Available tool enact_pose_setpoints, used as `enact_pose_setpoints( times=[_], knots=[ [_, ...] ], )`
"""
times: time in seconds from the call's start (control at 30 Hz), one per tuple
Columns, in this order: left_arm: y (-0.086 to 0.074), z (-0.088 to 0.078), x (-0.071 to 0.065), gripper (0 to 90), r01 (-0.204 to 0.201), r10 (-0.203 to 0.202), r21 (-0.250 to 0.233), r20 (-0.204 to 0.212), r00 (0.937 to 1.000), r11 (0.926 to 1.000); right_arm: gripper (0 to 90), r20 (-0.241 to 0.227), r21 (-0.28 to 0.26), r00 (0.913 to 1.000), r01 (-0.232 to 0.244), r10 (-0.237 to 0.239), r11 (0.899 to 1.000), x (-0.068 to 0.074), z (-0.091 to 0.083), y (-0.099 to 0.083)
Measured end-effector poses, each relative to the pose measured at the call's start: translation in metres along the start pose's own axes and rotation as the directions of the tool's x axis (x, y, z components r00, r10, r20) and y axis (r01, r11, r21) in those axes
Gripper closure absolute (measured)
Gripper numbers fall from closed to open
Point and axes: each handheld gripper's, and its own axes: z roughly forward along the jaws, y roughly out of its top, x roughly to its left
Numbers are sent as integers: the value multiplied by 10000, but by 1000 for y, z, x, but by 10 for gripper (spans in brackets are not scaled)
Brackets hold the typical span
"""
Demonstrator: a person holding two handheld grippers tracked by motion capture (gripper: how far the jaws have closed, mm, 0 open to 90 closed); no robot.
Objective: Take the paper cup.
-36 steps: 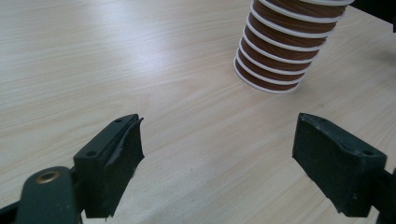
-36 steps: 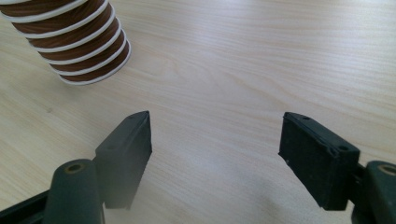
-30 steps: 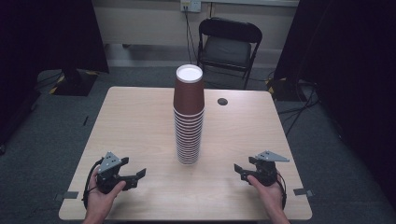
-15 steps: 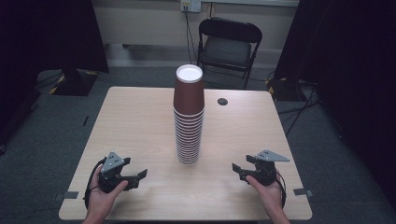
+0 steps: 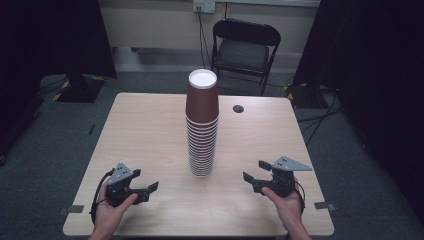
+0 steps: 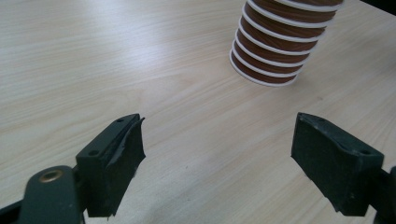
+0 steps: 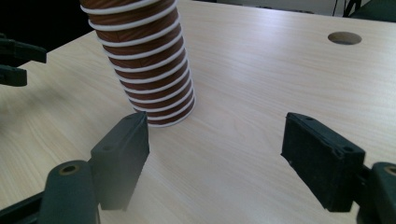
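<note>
Lifted slightly off the table (image 5: 150, 125), the right gripper (image 5: 255, 172) has just been opening its jaws, nothing between them.
Left gripper (image 5: 149, 190) holds its earlier place, jaws spread and empty; the stack of brown paper cups (image 5: 202, 125) stands upright mid-table, between both grippers and apart from each.

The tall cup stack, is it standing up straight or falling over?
Standing upright. The cup stack rises straight from the table, rims down, with neither gripper touching it.
</note>
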Motion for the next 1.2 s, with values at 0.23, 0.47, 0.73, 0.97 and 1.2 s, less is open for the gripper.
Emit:
enact_pose_setpoints(
  times=[0.23, 0.47, 0.73, 0.97, 1.2],
  knots=[
    [-1, 1, 1, 168, 35, -34, 54, -35, 10000, 10000, 196, -356, -190, 9992, 196, -203, 9996, 5, 0, 17],
    [-1, -1, 2, 168, 37, -37, 29, -76, 10000, 10000, 196, -671, -340, 9960, 563, -585, 9978, 12, 4, 35],
    [-1, 0, 2, 168, 42, -41, 104, -87, 10000, 9999, 182, -988, -848, 9913, 791, -874, 9932, 21, 6, 57],
    [-2, 0, 2, 167, 102, -101, 80, -79, 9999, 9999, 179, -1207, -1398, 9872, 870, -1042, 9863, 26, 4, 79],
    [-2, 0, 2, 168, 133, -133, 85, -91, 9999, 9999, 177, -1415, -1796, 9819, 993, -1256, 9787, 32, 4, 97]
  ],
)
